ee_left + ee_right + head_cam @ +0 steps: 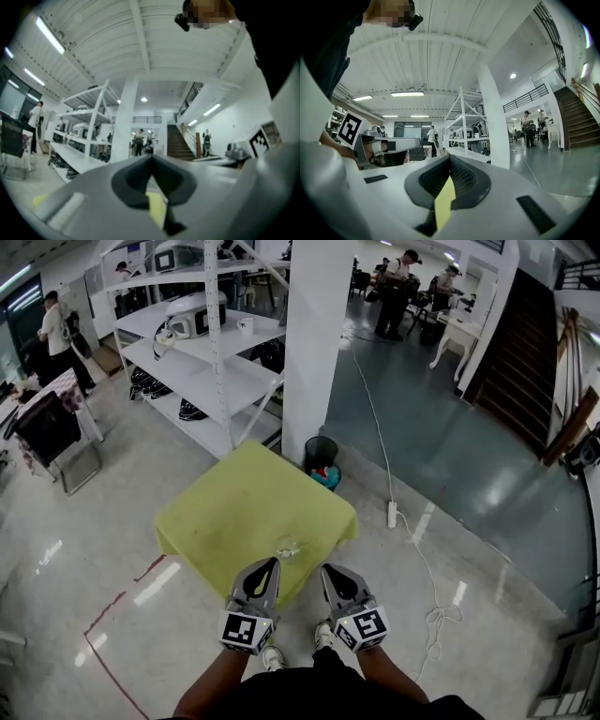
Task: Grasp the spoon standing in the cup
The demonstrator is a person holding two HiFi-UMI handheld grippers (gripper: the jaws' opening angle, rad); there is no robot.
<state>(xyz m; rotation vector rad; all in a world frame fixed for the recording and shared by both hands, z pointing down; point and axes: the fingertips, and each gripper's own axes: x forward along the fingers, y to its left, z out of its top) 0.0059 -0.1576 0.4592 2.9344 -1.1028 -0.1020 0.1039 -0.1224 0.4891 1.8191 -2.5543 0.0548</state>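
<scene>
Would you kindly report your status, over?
Left gripper, right gripper: both shut, empty. Cup at near edge of yellow table, untouched; spoon too small to see. Nothing between grippers and cup.

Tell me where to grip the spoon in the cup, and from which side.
Grip its handle above the rim of the cup, likely coming down from the near side, where the right gripper is. The glass wall shields the lower part. Its lean is too small to see.

**Head view:** high up, looks steeply down on yellow counter [216,521]; left tool [273,564] & right tool [327,570] at bottom edge.
**Left/right gripper views:** low, tilted up twd ceiling [140,42].
**All three share:** pillar [317,334], shelf rack [202,362], stairs [520,352].
</scene>
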